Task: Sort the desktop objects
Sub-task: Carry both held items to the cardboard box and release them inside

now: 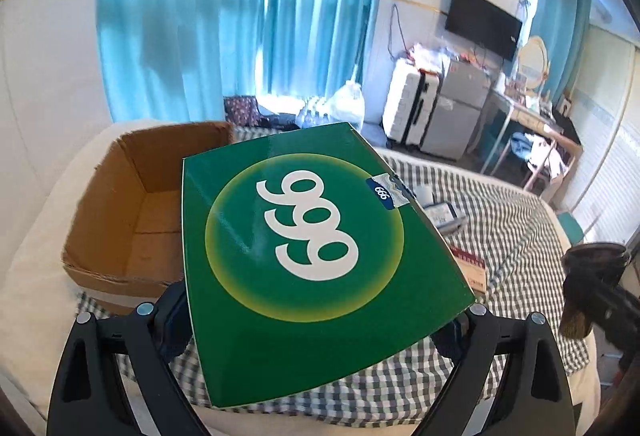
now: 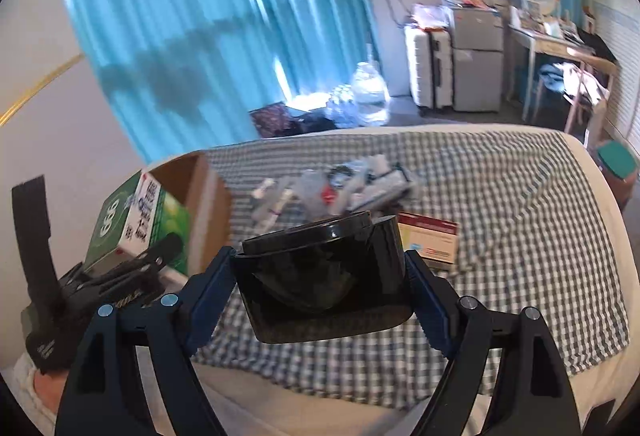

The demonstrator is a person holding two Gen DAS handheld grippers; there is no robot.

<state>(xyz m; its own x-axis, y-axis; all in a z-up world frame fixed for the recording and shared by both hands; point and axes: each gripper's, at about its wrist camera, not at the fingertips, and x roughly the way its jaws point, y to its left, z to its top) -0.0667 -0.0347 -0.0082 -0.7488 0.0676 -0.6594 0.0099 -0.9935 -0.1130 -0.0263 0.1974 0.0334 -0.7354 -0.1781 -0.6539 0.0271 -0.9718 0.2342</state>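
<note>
Cardboard box [image 1: 132,204] left of medicine boxes [image 2: 430,240]

Blue curtains [image 1: 240,16] hang by the window. A black TV [image 1: 482,21] is on the wall, near white suitcases [image 1: 412,108] (on the floor).

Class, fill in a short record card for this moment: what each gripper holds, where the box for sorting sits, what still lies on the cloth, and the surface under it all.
Left gripper: shut on green carton, marked 999, lifted above the cloth
Right gripper: shut on black jar, its lid on
Cardboard box: open, on the left, nothing visible inside
Still on cloth: red-and-white packet; blurred pile of small packs
Surface: checked cloth over a white bed
</note>
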